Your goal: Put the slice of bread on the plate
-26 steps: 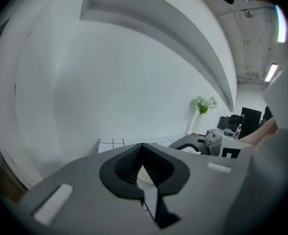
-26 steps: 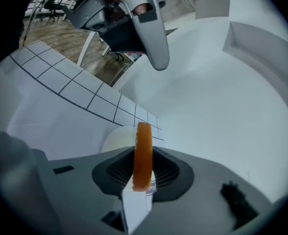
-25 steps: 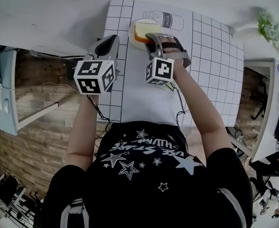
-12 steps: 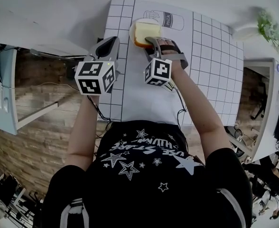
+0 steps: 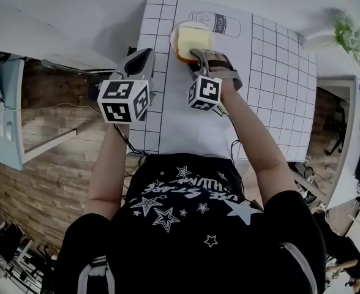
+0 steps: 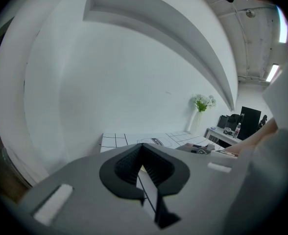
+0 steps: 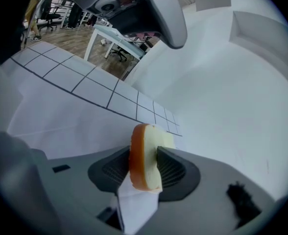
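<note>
A slice of bread point(image 5: 193, 40) with a brown crust lies over the white plate point(image 5: 174, 33) at the far end of the gridded mat. My right gripper point(image 5: 196, 53) reaches it from the near side. In the right gripper view the slice point(image 7: 145, 156) stands on edge between the two pads, which touch both its faces; the jaws of my right gripper point(image 7: 144, 153) are opening. My left gripper point(image 5: 144, 54) hovers to the left of the plate, above the table's left edge. Its pads meet at the tips with nothing between them in the left gripper view point(image 6: 142, 148).
The white mat point(image 5: 278, 72) carries a drawn milk bottle point(image 5: 215, 24) just right of the plate. A vase of flowers point(image 5: 346, 34) stands at the far right. The table ends left of the mat, with wooden floor point(image 5: 51, 115) below. A white wall lies beyond.
My right gripper has sunk a little and brought the slice down over the plate. The left gripper has drifted slightly.
</note>
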The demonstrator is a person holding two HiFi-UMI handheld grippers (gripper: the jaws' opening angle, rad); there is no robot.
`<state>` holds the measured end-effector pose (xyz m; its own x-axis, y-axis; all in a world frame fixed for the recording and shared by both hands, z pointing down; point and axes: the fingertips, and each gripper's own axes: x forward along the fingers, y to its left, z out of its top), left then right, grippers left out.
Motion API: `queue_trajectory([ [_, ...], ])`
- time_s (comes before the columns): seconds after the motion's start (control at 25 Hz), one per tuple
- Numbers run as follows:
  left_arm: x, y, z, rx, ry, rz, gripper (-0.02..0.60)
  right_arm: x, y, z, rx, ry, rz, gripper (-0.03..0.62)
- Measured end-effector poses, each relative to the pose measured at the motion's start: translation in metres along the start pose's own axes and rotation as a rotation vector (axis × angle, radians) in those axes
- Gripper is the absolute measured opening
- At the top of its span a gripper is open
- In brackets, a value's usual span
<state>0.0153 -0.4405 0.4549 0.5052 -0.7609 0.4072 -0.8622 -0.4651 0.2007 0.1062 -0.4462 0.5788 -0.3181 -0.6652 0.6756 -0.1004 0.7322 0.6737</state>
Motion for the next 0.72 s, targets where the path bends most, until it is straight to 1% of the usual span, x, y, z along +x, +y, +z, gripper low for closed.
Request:
queue_trajectory([
  [0.12, -0.007, -0.003, 0.004, 0.01, 0.016, -0.001, 0.009, -0.005, 0.0, 0.004, 0.053, -0.007, 0.019, 0.164],
  [0.2, -0.008, -0.003, 0.004, 0.011, 0.014, -0.003, 0.009, -0.004, 0.001, 0.001, 0.097, 0.002, 0.047, 0.192],
  [0.36, -0.008, -0.003, -0.001, 0.009, -0.008, -0.01, 0.009, 0.0, 0.003, -0.006, 0.126, 0.015, 0.031, 0.201],
  [0.52, -0.006, 0.001, 0.007, 0.009, -0.009, -0.016, 0.009, 0.001, -0.006, -0.006, 0.145, 0.023, 0.032, 0.202],
  [0.72, -0.02, 0.0, 0.011, 0.019, -0.025, -0.033, 0.009, -0.017, -0.007, -0.003, 0.213, 0.035, 0.012, 0.201],
])
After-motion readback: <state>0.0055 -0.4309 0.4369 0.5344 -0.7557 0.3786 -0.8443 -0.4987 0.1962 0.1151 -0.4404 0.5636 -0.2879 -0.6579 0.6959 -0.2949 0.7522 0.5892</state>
